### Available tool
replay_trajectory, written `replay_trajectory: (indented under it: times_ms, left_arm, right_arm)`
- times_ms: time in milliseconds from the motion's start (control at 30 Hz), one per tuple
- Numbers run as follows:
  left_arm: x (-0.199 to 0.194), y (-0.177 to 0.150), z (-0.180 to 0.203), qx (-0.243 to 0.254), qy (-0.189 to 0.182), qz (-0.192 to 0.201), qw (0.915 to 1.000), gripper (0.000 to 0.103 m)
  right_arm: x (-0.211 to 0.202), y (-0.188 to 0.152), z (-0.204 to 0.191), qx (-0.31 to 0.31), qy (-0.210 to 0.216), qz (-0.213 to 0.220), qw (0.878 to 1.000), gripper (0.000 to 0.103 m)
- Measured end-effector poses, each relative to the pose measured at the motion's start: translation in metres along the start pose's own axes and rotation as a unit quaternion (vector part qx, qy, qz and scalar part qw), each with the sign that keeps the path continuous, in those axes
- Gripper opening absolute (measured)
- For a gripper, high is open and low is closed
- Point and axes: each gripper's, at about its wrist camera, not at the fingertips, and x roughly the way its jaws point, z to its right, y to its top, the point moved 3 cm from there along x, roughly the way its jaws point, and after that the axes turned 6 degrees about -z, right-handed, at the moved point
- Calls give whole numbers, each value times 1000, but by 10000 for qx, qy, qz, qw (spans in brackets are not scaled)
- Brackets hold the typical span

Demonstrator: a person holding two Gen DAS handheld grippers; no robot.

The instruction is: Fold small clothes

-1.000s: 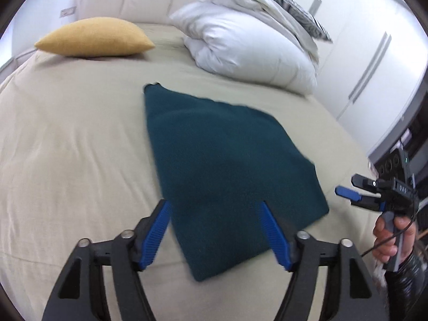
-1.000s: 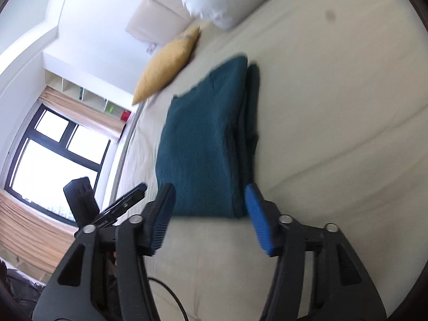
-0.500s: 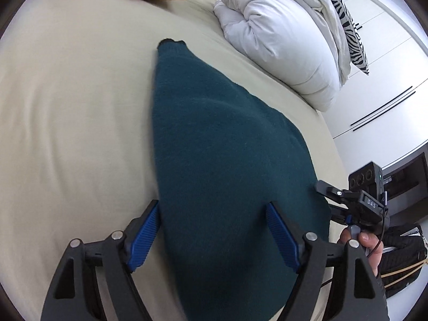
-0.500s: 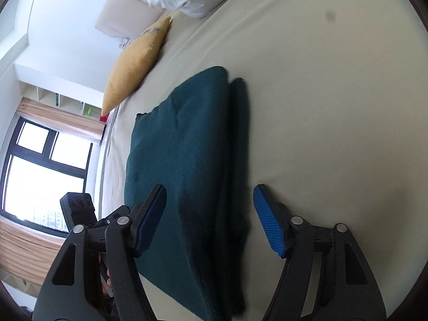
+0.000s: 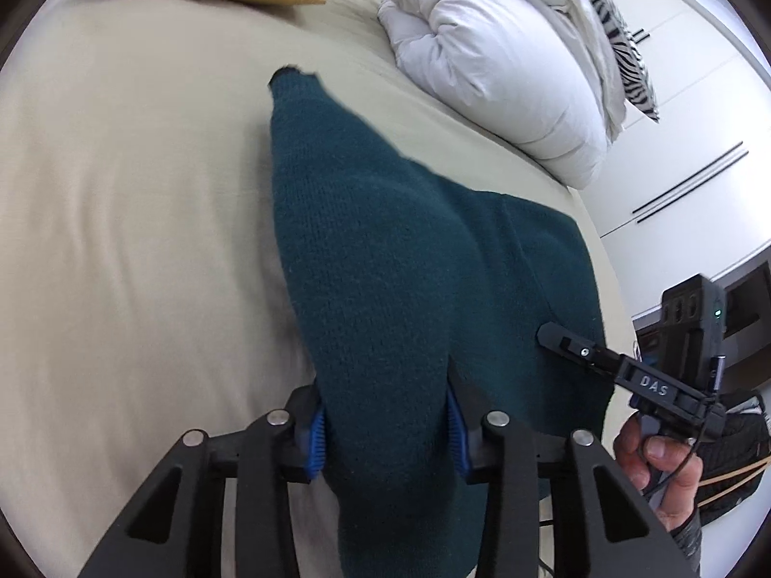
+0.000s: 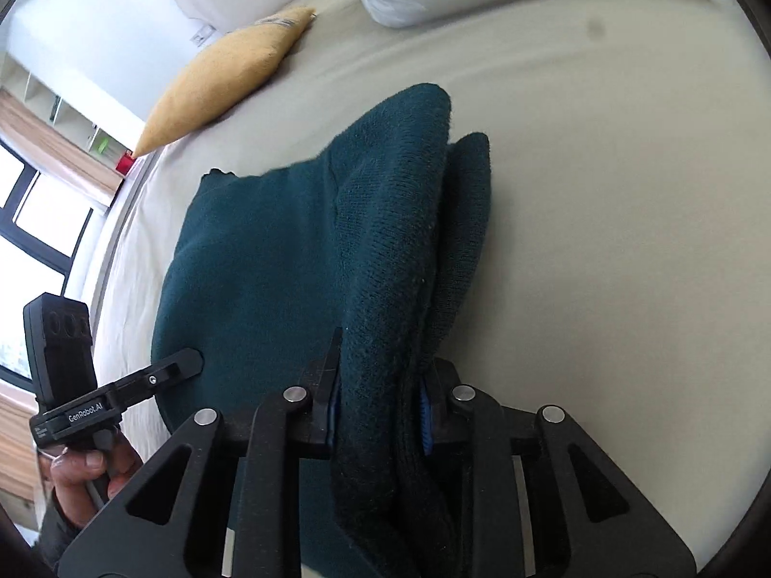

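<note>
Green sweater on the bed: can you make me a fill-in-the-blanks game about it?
1. Both claws are shut on the ____ sweater.
2. The sweater lies on a ____.
3. The pillow near the headboard is ____.
4. The left claw has ____ pads.

Missing words: green; bed; yellow; blue

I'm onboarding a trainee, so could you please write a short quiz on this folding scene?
1. True or false: the left gripper is shut on the garment.
2. What colour is the cushion?
3. The right gripper holds: A) one flat layer, B) a bunched stack of layers, C) nothing.

Key: 1 true; 2 yellow; 3 B.
</note>
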Motion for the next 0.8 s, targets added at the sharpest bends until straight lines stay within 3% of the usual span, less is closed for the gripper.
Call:
replay_trajectory:
  times_ms: [100,200,433,600,800]
  left_arm:
    - [-36,-25,1,229,135,158,9995,42]
    - [-74,-55,-9,276,221,304,9989,42]
    - [-149,-122,-33,436,591,557,9957,42]
    - [-176,-156,-62,258,666,635,9954,42]
    - [-182,-171,-91,60,708,688,9951,42]
  right_arm:
    - [-19,-23,-39,-372,-47,107,9992,21]
    - [-37,-57,-76,-607,176,136,9979,21]
    - [-39,-129,-147,-970,621,-10,9933,21]
    - [-27,-169,-181,-1075,876,-202,9901,21]
    - [-5,-197,-199,-1058,1062,-343,9881,21]
